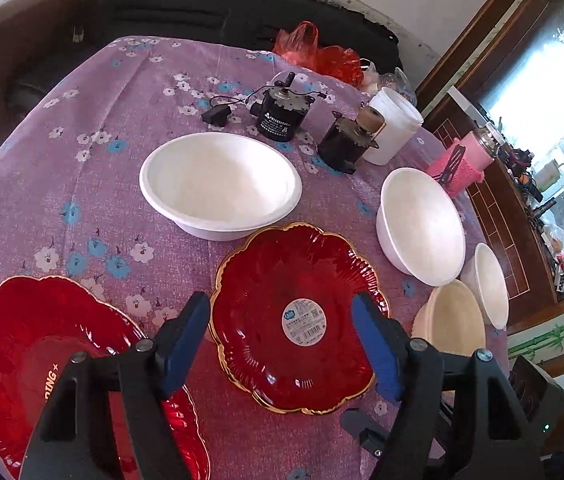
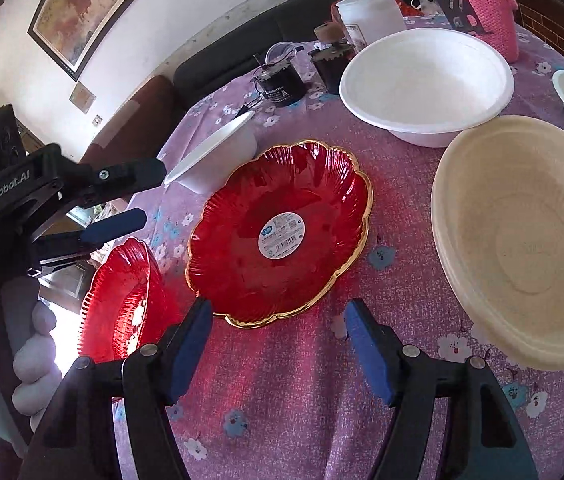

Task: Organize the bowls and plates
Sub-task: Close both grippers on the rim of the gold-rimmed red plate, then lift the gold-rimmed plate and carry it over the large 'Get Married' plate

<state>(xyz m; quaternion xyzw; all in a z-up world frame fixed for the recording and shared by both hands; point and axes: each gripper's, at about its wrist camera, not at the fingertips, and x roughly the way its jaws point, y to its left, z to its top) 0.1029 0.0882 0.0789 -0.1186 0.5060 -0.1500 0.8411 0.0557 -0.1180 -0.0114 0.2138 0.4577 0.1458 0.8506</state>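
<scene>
Right wrist: beige bowl [image 2: 522,240] seemingly holds nothing.

Open cloth: purple tablecloth [image 2: 282,380] bare before the labelled red plate [image 2: 282,232].
Right flank: beige bowl [image 2: 522,248] crowds.

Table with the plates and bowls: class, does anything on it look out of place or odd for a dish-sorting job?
Yes. Two dark motor-like parts and a small black plug with a wire sit behind the white bowl; they are not tableware. The red plate has a barcode sticker at its centre.
</scene>
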